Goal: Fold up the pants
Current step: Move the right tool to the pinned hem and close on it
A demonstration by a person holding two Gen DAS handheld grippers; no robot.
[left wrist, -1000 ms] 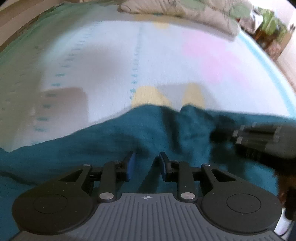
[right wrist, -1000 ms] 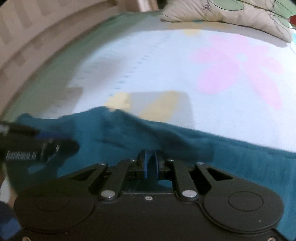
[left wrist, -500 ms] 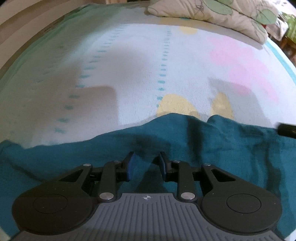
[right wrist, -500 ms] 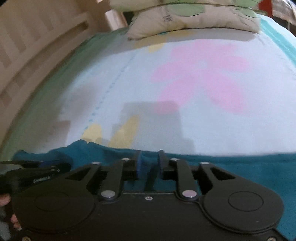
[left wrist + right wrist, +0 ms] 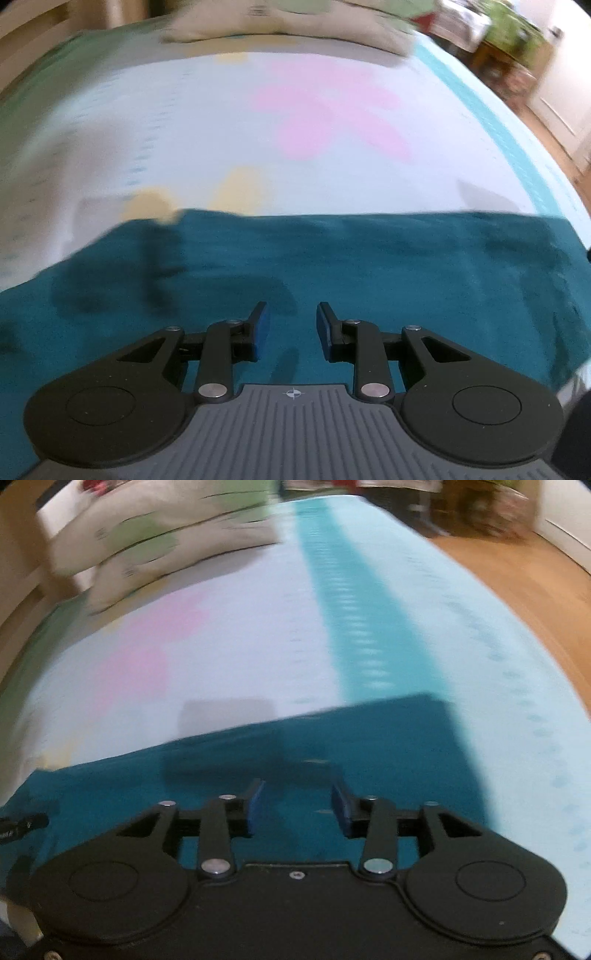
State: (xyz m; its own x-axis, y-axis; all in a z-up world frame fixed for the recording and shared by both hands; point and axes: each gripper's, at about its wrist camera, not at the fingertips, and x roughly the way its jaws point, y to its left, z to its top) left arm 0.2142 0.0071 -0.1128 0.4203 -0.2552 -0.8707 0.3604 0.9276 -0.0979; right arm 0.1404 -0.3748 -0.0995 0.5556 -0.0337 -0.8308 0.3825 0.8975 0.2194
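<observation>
- Left gripper [image 5: 291, 328] at lower centre of its view, jaws parted wide with nothing between them, hanging over the pants [image 5: 332, 280]; probably freed so a new hold can be chosen.
- Right gripper [image 5: 297, 806] likewise spread wide and empty at lower centre of its own view, above the same teal cloth [image 5: 332, 746].
- Pants lying flat on the bed [image 5: 184, 122], filling a broad band across the middle and lower part of the left view, far edge fairly straight from centre left to far right.
- Squared end of the cloth [image 5: 436, 705] reaching toward the centre right of the right view, lying across a turquoise stripe [image 5: 343, 602] of the sheet; whether hem or waistband, impossible to tell through the blur.
- Spread out flat like this most likely to give clean edges for a tidy fold.
- Dark patches on the cloth just ahead of each gripper, seemingly shadows, suggesting both hang close above the fabric.
- Pillows [image 5: 159, 542] in the upper left of the right view, well apart from the pants, so no obstacle to folding.
- Pink flower print [image 5: 325, 110] on the sheet in the upper centre of the left view, beyond the cloth.
- Wooden floor [image 5: 517, 576] in the upper right of the right view.
- Fold itself judged not yet finished: a long single stretch of cloth visible, no stacked bundle.
</observation>
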